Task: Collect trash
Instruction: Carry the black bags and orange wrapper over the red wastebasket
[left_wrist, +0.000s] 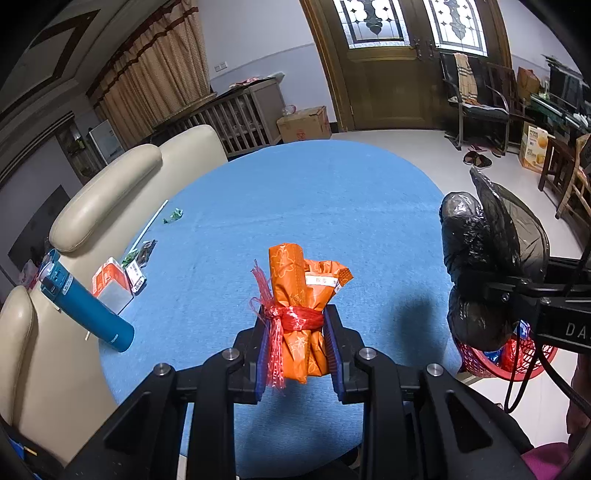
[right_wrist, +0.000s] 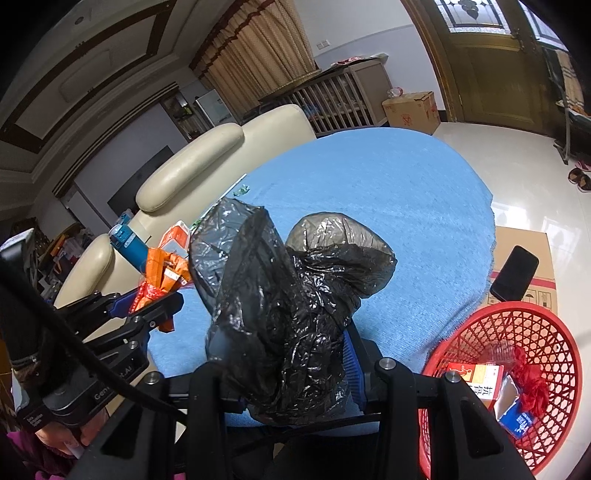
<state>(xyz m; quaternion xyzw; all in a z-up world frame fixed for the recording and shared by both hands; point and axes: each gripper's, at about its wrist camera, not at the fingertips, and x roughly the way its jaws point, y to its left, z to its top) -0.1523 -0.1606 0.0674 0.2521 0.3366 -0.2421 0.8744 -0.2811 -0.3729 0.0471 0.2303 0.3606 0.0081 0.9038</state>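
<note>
My left gripper is shut on an orange wrapper bundle tied with red netting, held above the blue tablecloth. A crumpled black plastic bag fills my right gripper, which is shut on it; the same bag shows at the right of the left wrist view. The orange bundle and the left gripper appear at the left of the right wrist view. A red mesh basket with several pieces of trash stands below the table's right edge.
A teal bottle, an orange-and-white carton, small packets, a green scrap and a white straw lie at the table's left edge by a cream sofa. A dark phone rests on a cardboard box.
</note>
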